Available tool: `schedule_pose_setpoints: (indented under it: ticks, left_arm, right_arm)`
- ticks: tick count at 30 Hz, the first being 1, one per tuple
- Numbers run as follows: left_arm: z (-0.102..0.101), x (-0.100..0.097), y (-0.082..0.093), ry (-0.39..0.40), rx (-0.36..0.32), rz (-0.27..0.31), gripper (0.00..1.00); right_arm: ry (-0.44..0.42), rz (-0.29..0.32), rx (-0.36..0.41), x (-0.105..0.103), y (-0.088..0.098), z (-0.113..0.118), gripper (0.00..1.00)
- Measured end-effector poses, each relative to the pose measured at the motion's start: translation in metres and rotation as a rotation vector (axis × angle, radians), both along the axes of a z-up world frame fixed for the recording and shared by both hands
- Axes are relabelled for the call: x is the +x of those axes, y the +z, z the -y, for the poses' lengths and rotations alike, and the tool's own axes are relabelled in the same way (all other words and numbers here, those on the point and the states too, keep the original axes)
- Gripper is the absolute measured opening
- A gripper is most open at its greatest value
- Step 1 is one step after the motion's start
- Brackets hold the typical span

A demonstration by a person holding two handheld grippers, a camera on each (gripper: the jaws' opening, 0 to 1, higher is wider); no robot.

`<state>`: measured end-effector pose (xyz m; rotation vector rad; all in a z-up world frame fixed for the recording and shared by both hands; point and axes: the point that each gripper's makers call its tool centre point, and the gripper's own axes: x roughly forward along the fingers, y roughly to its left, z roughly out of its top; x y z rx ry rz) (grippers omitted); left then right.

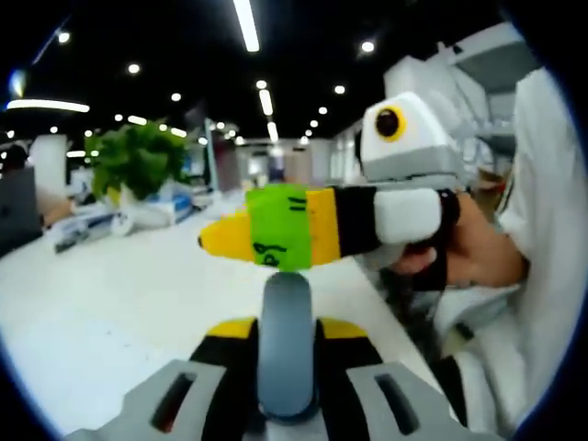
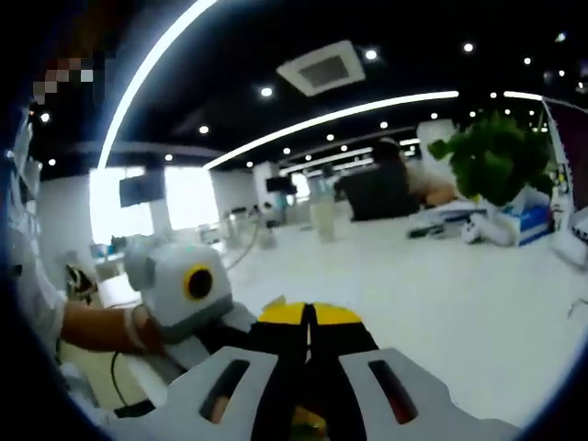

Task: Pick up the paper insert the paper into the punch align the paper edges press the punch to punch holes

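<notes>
presently both grippers hang raised over the white table [image 1: 110,303], left gripper [image 1: 286,333] and right gripper [image 2: 308,322] jaws closed, empty; paper, punch unseen. advise lowering, opening jaws first.

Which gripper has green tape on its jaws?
The right gripper, reaching in sideways in the left gripper view: a green band wraps its yellow-tipped jaws. The left gripper shows just yellow and black there.

low over table [image 1: 110,303], facing shared plant [image 2: 496,156]
</notes>
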<state>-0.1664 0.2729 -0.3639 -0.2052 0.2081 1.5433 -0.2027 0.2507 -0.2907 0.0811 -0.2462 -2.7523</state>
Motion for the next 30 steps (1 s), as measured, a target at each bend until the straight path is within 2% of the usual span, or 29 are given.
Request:
schedule_pose_setpoints:
  ticks: [2, 5, 13, 19, 21, 23, 25, 27, 30]
  left_arm:
    - [0.0, -0.001, 0.001, 0.001, 0.003, 0.002, 0.27]
    - [-0.001, -0.002, 0.004, -0.002, 0.012, 0.004, 0.29]
    - [-0.002, -0.002, 0.013, 0.005, 0.046, 0.032, 0.48]
    - [0.0, -0.009, 0.02, 0.029, 0.071, 0.044, 0.55]
    - [0.002, -0.012, 0.026, 0.038, 0.093, 0.056, 0.57]
    - [0.005, -0.017, 0.031, 0.051, 0.083, 0.035, 0.58]
    - [0.011, -0.023, 0.047, 0.071, 0.103, -0.009, 0.6]
    - [0.022, -0.029, 0.068, 0.087, 0.141, -0.012, 0.62]
    - [0.04, -0.036, 0.079, 0.116, 0.162, -0.03, 0.62]
  right_arm:
    - [-0.012, -0.022, -0.019, 0.004, 0.008, -0.007, 0.04]
    - [-0.048, -0.041, 0.01, 0.009, 0.012, -0.019, 0.04]
    - [-0.085, -0.011, 0.039, 0.02, 0.0, -0.036, 0.08]
    - [-0.097, -0.003, 0.051, 0.028, -0.001, -0.045, 0.15]
    - [-0.101, -0.005, 0.068, 0.03, -0.001, -0.049, 0.15]
    - [-0.108, 0.006, 0.072, 0.032, -0.003, -0.053, 0.18]
    - [-0.111, 0.009, 0.082, 0.032, -0.005, -0.055, 0.2]
    - [-0.112, 0.009, 0.082, 0.033, -0.006, -0.057, 0.21]
    - [-0.105, 0.01, 0.079, 0.034, -0.007, -0.058, 0.21]
